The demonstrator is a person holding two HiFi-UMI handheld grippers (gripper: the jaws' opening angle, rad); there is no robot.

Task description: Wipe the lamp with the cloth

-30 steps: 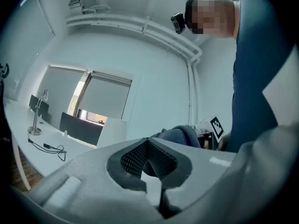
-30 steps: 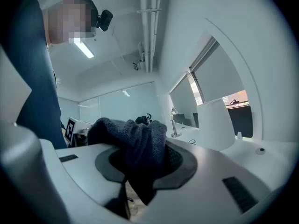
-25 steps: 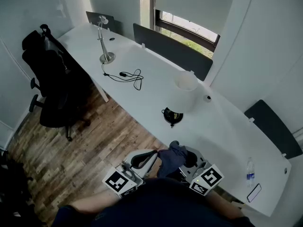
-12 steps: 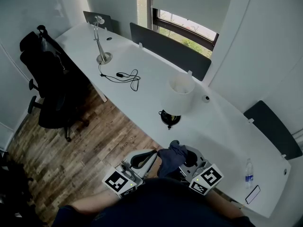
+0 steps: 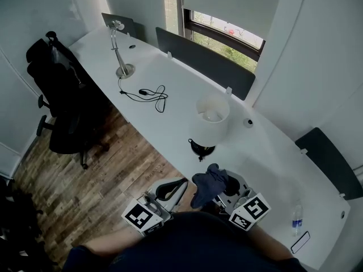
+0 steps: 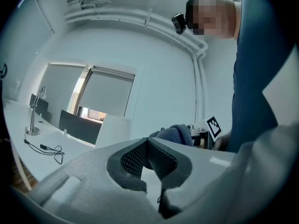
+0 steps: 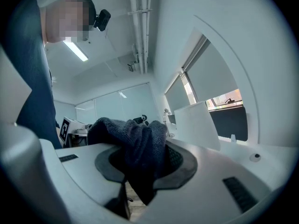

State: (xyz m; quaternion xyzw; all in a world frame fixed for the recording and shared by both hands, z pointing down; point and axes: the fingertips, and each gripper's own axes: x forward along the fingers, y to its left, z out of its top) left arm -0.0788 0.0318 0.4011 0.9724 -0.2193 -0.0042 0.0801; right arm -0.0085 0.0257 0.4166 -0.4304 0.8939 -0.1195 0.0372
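Observation:
A lamp with a white drum shade (image 5: 211, 120) and a black base (image 5: 201, 149) stands near the front edge of the long white desk (image 5: 170, 95). Just short of it, close to my body, my right gripper (image 5: 223, 187) is shut on a dark blue cloth (image 5: 207, 184) that bunches up over its jaws. In the right gripper view the cloth (image 7: 135, 148) fills the jaws, with the shade (image 7: 196, 125) beyond. My left gripper (image 5: 167, 190) is shut with nothing in it, beside the right one. The left gripper view shows the shade (image 6: 112, 129) and the cloth (image 6: 175, 133) past its jaws.
A silver desk lamp (image 5: 119, 50) and a loose black cable (image 5: 150, 93) lie on the desk's far left. A black office chair (image 5: 57, 95) stands on the wood floor. Dark divider panels (image 5: 204, 61) line the back edge. A water bottle (image 5: 296, 219) and a phone (image 5: 299, 242) sit at the right end.
The white-shaded lamp now appears closer to both grippers and lower in the head view. The grippers keep the same pose; the cloth stays in the right one.

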